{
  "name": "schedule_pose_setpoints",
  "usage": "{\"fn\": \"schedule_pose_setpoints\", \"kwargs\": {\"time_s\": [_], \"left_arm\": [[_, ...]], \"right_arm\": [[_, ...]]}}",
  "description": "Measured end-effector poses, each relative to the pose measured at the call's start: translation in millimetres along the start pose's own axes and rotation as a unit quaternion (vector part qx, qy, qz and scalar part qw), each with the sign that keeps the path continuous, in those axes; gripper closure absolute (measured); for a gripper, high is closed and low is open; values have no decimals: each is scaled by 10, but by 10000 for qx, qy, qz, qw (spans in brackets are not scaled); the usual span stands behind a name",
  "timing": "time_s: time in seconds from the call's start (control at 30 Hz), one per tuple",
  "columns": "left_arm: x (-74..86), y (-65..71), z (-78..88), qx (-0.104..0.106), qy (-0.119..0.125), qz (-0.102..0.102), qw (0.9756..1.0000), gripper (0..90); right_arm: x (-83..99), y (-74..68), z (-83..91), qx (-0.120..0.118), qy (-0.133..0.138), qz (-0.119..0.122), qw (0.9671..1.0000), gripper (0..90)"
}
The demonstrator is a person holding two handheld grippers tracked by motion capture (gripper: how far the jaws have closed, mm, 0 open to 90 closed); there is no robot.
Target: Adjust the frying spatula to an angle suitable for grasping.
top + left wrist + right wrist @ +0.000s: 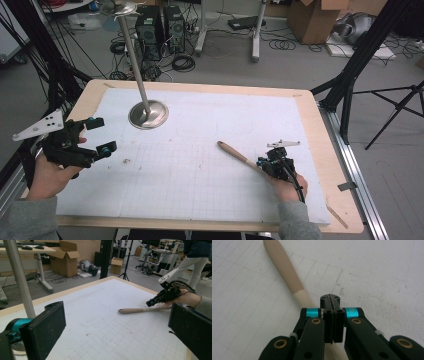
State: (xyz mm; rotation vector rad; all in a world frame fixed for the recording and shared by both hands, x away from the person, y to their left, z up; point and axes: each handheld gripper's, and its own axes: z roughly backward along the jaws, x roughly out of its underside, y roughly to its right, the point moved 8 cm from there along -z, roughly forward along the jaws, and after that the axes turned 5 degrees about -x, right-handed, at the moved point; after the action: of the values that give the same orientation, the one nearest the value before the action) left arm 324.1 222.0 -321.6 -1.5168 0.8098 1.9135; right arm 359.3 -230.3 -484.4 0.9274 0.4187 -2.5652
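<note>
With right gripper [330, 300] shut pad to pad over the wooden handle [284, 270], left gripper [102, 135] gaping wide: risks shoving or rolling the handle, not gripping

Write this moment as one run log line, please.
left gripper: open, empty, at table's left edge | right gripper: shut, on top of wooden stick | stick: flat on white mat

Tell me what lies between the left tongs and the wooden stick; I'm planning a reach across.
Nothing but bare gridded mat, save a tiny speck, between the left tongs and the wooden stick, seen in the high view.
</note>
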Motion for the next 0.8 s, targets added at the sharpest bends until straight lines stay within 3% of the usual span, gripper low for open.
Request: {"fn": "schedule_pose_setpoints", "kwargs": {"time_s": [0.27, 0.6, 0.8], "left_arm": [[-3, 2, -15, 23, -2, -5, 10000, 18], [-6, 11, -44, 60, -11, 1, 10000, 18], [-10, 12, -53, 70, -5, -2, 10000, 18]], "right_arm": [[88, 0, -12, 187, -219, 69, 9996, 900], [160, -50, 83, 117, -43, -162, 9998, 900], [238, -69, 174, 31, 24, -135, 9999, 900]]}}
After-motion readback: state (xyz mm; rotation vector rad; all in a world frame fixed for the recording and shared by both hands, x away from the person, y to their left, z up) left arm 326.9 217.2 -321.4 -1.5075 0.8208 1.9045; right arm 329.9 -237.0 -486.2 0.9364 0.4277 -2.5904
